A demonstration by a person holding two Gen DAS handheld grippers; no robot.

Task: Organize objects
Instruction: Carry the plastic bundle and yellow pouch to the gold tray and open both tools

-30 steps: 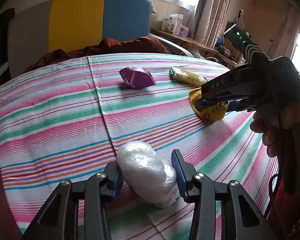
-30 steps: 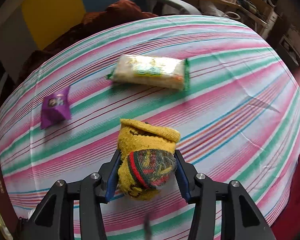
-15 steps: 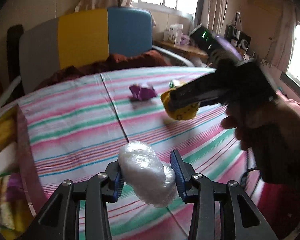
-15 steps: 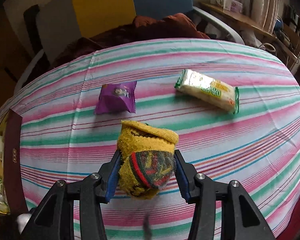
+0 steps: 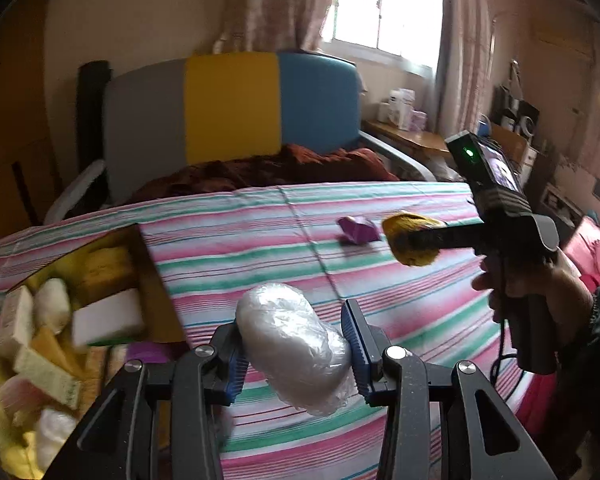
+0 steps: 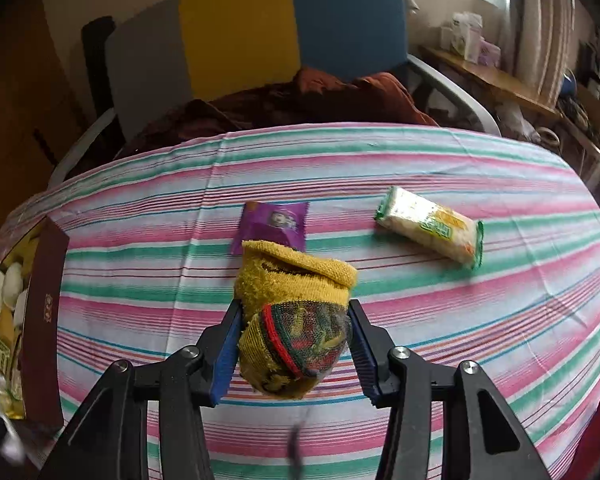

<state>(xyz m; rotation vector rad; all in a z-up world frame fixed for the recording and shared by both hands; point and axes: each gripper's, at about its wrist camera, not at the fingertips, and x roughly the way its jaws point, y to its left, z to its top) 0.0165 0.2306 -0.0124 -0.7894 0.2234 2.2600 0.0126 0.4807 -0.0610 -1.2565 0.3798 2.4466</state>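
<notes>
The striped table (image 6: 420, 168) fills both views, and at its left edge sits the open box (image 5: 156, 280), already crowded with sponges and packets; that box looks like where both loads are headed. The left gripper (image 5: 296, 344) is clamped on the white plastic-wrapped bundle (image 5: 292, 344), held up clear of the cloth; the right gripper (image 6: 294, 344) pinches the yellow sock roll (image 6: 292, 300), also off the table. To do this well, I'd say carry each load right over the box opening before letting go, and go one at a time so the two tools don't knock; both loads are soft, so a steady squeeze suits them until they're over the box. Left on the cloth: the green-edged cracker pack (image 6: 430, 232) and the purple sachet (image 6: 274, 224), near each other. The left view shows the box contents and the person's hand (image 5: 540, 300) on the other tool; only the right view shows the cracker pack, and the sock's striped netted end.
</notes>
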